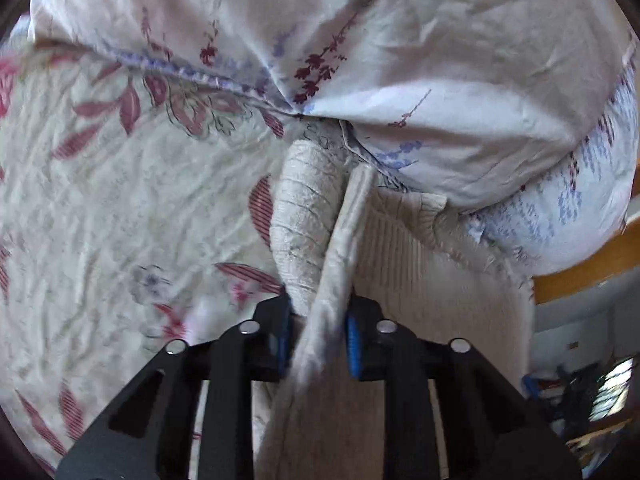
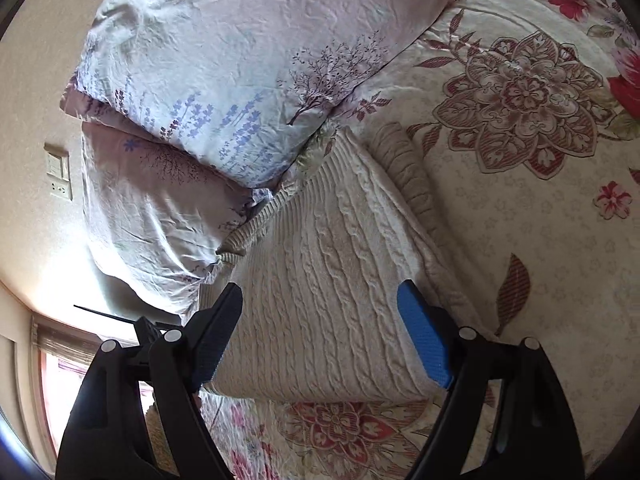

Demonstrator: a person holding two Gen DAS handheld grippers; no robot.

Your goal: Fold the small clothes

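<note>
A cream cable-knit sweater (image 2: pixel 320 280) lies partly folded on the floral bedspread, its far end against the pillows. One sleeve (image 2: pixel 404 172) runs along its right side. My left gripper (image 1: pixel 318 320) is shut on a folded edge of the sweater (image 1: pixel 340 248) and holds it up off the bed; the ribbed sleeve (image 1: pixel 304 208) hangs beside it. My right gripper (image 2: pixel 320 320) is open and empty, hovering over the near part of the sweater, its blue pad (image 2: pixel 424 344) showing on the right finger.
Two floral pillows (image 2: pixel 240 60) are stacked at the head of the bed, touching the sweater's far end. The flowered bedspread (image 2: pixel 540 220) spreads to the right. A wall with a switch plate (image 2: pixel 58 172) and a window (image 2: pixel 60 372) are at the left.
</note>
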